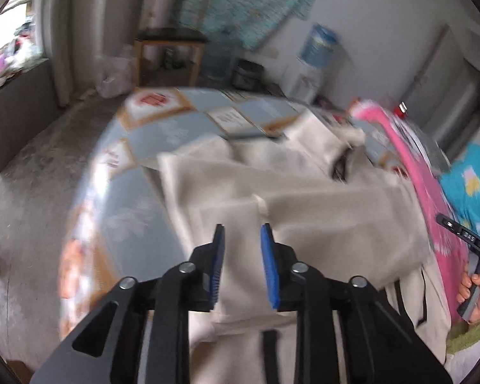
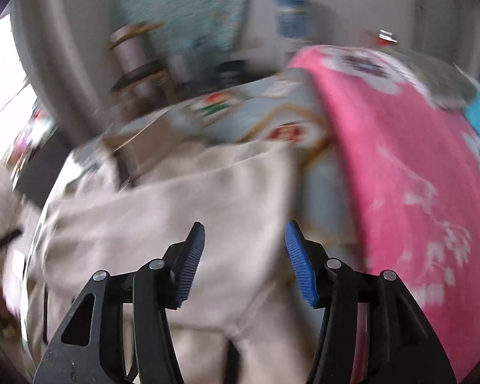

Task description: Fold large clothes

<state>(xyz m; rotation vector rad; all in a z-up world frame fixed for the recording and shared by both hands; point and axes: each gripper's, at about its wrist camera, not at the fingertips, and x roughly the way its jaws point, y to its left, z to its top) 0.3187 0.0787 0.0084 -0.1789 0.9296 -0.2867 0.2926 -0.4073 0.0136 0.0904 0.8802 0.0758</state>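
A beige garment (image 1: 272, 198) lay crumpled across the patterned table (image 1: 137, 166), just beside a pink cloth (image 2: 416, 172) on its right. The left gripper (image 1: 242, 233) hung over the garment with its jaws apart, holding nothing. The right gripper (image 2: 244, 233) also stood wide open above the same fabric

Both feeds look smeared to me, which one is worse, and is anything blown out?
Right wrist view is worse: the pink blanket and beige garment streak with motion blur, though the right tool stays sharp. Left wrist view is milder: the left tool is crisp and the garment soft. The windows at the left edge of both views are blown out.
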